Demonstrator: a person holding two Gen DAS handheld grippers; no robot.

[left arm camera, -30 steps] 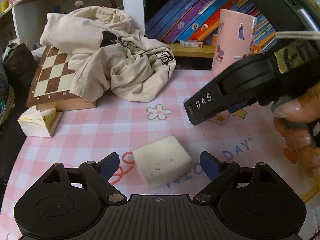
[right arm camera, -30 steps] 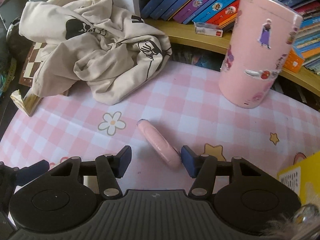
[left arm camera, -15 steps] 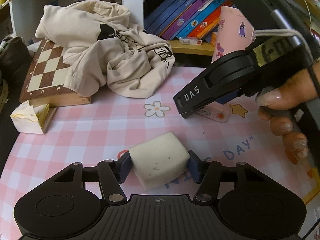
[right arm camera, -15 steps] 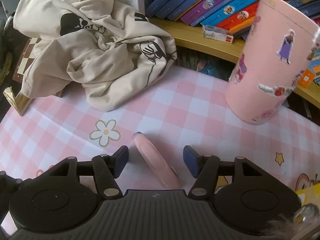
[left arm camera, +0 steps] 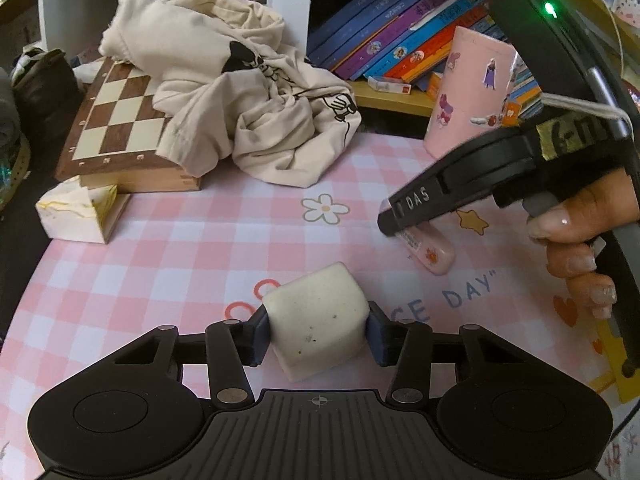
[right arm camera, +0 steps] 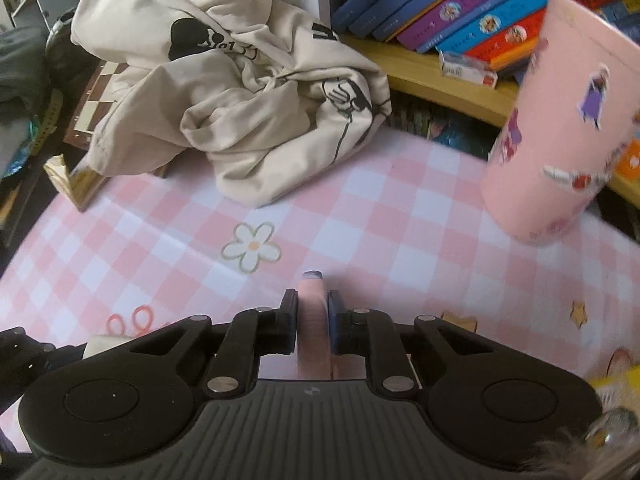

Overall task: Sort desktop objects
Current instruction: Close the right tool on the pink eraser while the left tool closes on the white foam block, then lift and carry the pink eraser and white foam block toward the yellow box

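A cream-white sponge block (left arm camera: 318, 320) sits squeezed between the blue pads of my left gripper (left arm camera: 317, 330), just above the pink checked tablecloth (left arm camera: 192, 248). In the right wrist view my right gripper (right arm camera: 313, 314) is shut on a flat pink case (right arm camera: 313, 308), whose end sticks out past the fingertips. The same pink case (left arm camera: 430, 250) shows in the left wrist view under the black right gripper body (left arm camera: 480, 176), which a hand (left arm camera: 580, 224) holds. A tall pink stickered cup (right arm camera: 560, 136) stands at the right by the shelf.
A crumpled cream garment (left arm camera: 248, 108) lies over a wooden chessboard box (left arm camera: 116, 128) at the back left. A white tissue-like box (left arm camera: 76, 212) sits at the table's left edge. Books (left arm camera: 400, 40) fill the shelf behind. A yellow item (right arm camera: 616, 384) lies at the right edge.
My left gripper closed on the sponge and lifted it slightly. My right gripper moved over the pink case and closed on it.
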